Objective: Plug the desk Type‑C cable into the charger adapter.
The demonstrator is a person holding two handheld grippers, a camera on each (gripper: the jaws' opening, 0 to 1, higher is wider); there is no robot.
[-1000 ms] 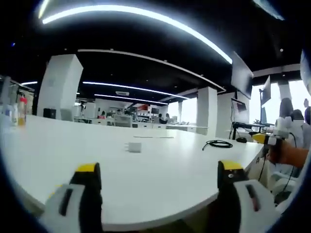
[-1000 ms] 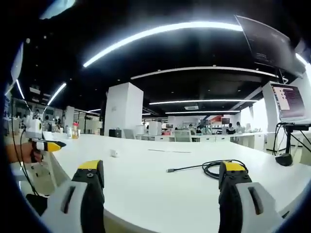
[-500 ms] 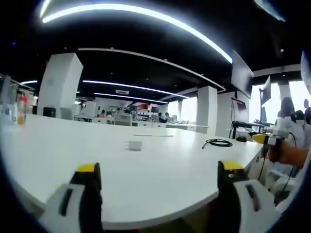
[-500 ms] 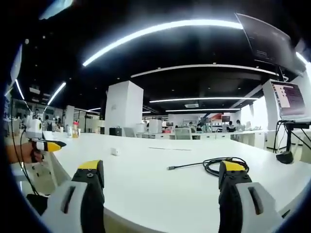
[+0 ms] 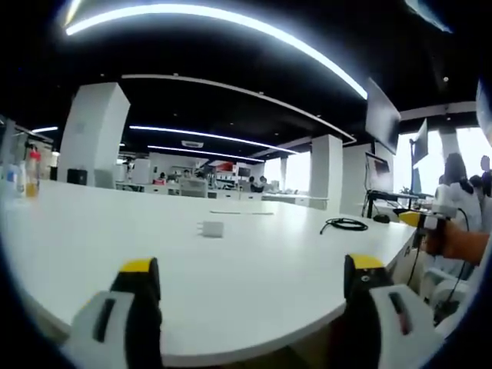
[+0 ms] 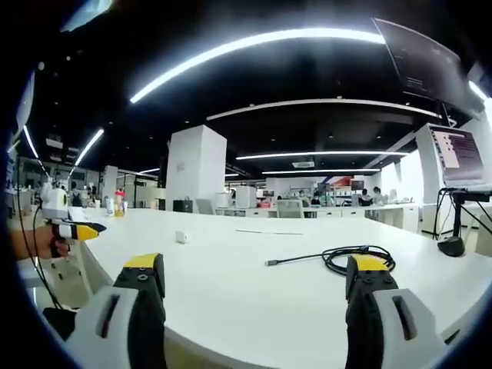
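Observation:
A small white charger adapter (image 5: 211, 229) lies on the white desk (image 5: 92, 238), well ahead of my left gripper (image 5: 250, 296), which is open and holds nothing. The black Type-C cable (image 5: 344, 226) is coiled far to the right on the desk. In the right gripper view the cable (image 6: 350, 256) is coiled just beyond my right jaw, its plug end (image 6: 270, 263) pointing left; the adapter (image 6: 181, 237) sits farther off to the left. My right gripper (image 6: 254, 292) is open and empty, low at the desk's near edge. The other gripper (image 6: 73, 230) shows at far left, held by a hand.
A monitor on a stand (image 6: 453, 192) rises at the desk's right end. Bottles (image 5: 29, 175) stand at the far left of the desk. A person's hand with the other gripper (image 5: 434, 223) is at the right edge. Office desks and a white pillar (image 6: 196, 173) lie behind.
The right gripper view has crept slightly lower and closer, so the cable coil sits a little higher in it. The left gripper view barely shifted. Nothing on the desk moved.

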